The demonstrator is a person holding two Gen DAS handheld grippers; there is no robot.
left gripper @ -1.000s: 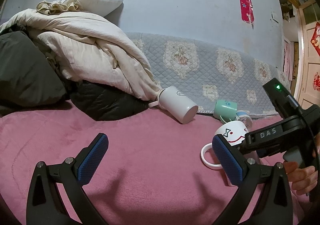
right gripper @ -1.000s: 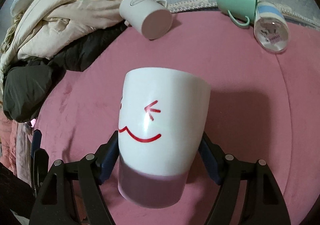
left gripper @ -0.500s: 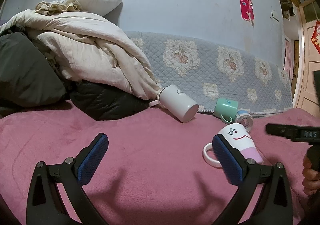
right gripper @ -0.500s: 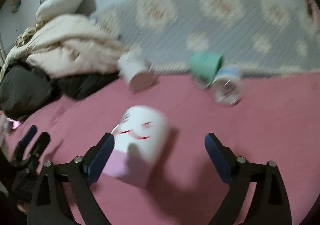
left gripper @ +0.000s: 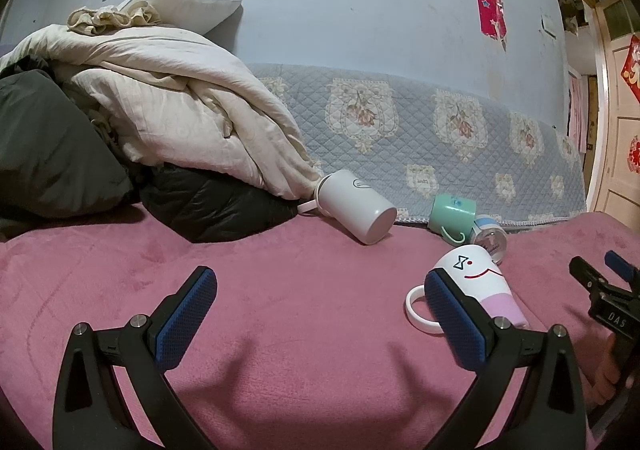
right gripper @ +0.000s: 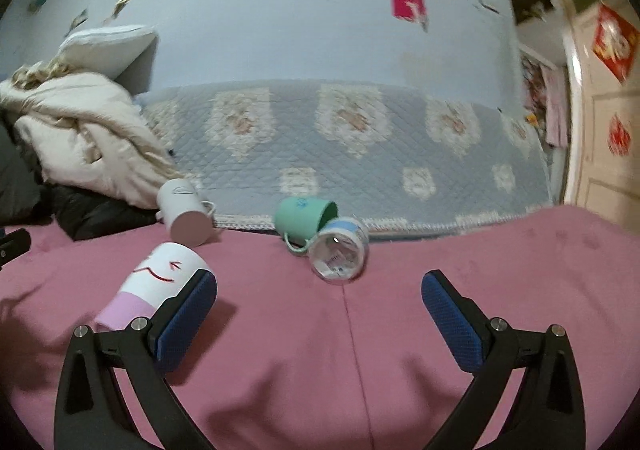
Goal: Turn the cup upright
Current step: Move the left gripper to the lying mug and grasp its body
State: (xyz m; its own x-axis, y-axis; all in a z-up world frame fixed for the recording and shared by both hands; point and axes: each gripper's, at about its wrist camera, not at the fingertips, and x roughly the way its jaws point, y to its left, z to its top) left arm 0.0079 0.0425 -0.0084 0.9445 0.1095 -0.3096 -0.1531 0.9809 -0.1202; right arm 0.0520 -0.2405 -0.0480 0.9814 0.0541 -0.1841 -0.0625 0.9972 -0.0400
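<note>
A white and pink smiley mug lies on the pink blanket, closed base up and tilted, handle to the left; it also shows in the right wrist view. A plain white mug, a green mug and a clear cup with a blue band lie on their sides farther back. My left gripper is open and empty. My right gripper is open and empty, just right of the smiley mug.
A heap of cream quilts and dark jackets fills the back left. A quilted blue cover runs along the wall behind the cups. A door stands at the far right.
My right gripper opened, let go of the smiley mug and pulled back to the right. The mug now rests tilted on the blanket. My left gripper has not moved.
</note>
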